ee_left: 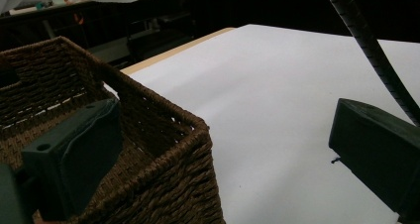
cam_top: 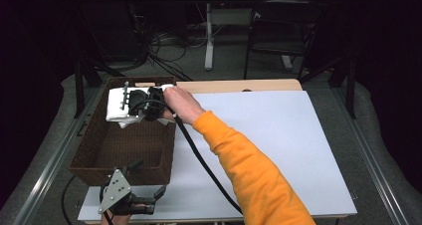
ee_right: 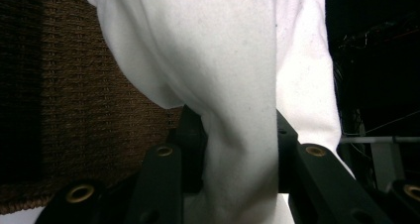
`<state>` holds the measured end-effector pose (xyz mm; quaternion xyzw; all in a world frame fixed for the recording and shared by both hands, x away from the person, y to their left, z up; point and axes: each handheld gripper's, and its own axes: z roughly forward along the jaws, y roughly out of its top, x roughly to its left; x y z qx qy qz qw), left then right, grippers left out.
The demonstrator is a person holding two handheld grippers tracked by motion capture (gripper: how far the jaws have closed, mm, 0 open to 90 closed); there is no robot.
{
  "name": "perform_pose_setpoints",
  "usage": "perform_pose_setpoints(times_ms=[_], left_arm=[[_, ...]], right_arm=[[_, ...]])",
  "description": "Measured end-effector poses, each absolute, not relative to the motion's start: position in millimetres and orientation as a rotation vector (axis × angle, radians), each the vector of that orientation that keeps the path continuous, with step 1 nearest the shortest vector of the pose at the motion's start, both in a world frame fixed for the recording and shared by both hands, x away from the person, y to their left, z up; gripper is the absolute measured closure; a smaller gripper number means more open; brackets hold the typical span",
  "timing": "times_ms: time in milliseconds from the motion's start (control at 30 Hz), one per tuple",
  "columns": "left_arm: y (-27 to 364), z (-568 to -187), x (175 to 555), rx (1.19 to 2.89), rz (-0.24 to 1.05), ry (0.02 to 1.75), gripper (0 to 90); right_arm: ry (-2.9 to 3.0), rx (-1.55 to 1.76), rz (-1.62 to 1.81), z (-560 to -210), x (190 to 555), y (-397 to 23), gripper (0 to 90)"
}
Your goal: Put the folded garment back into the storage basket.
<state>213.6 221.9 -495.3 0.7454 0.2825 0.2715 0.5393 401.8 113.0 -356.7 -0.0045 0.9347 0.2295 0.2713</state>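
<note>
A folded white cloth hangs over the far end of a brown woven basket at the table's left. My right gripper is shut on the cloth; in the right gripper view the white cloth is pinched between the two black jaws, with the basket's weave behind it. My left gripper stays low at the table's front edge, just before the basket's near wall. Its jaws stand wide open, one by the basket's corner, the other over the white table top.
The white table top stretches to the right of the basket. The right gripper's black cable trails across it toward the front edge. An orange sleeve reaches in from the bottom. Chairs and table legs stand beyond the far edge.
</note>
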Motion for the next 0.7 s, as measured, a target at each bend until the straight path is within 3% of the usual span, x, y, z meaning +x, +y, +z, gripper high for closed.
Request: perform_pose_setpoints(times_ms=[700], left_arm=[[223.2, -495.3, 213.6, 1.767, 0.645, 0.677, 0.0]], right_arm=[[2.541, -0.010, 0.665, -366.4, 404.5, 128.1, 66.8]])
